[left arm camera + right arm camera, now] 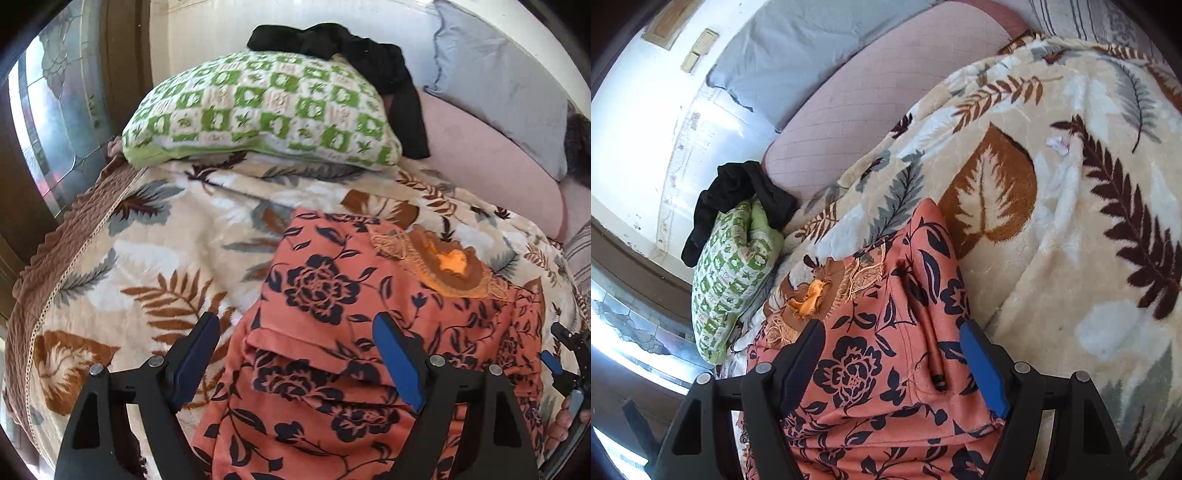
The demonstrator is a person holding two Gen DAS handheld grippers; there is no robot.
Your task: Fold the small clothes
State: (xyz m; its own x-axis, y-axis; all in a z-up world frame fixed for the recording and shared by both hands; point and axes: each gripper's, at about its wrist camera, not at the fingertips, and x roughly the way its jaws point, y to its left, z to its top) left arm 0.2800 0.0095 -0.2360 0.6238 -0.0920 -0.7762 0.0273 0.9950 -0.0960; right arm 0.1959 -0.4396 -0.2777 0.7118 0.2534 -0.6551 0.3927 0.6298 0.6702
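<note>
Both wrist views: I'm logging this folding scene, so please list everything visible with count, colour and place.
Floral garment: one, salmon-orange with dark navy flowers and a gold embroidered neckline, lying on the blanket under both grippers.
Leaf-print blanket: one, cream with brown and grey leaves, covering the bed.
Green pillow: one, green-and-white pattern, at the far end of the blanket.
Black cloth: one, black, bunched on top of the green pillow.
Grey pillow: one, pale grey-blue, against the wall.
Pink sheet: one, dusty pink, beyond the blanket.
Window: one, patterned glass, far left.
Left gripper: black with blue pads, open over the garment.
Right gripper: black with blue pads, open over the garment.
</note>
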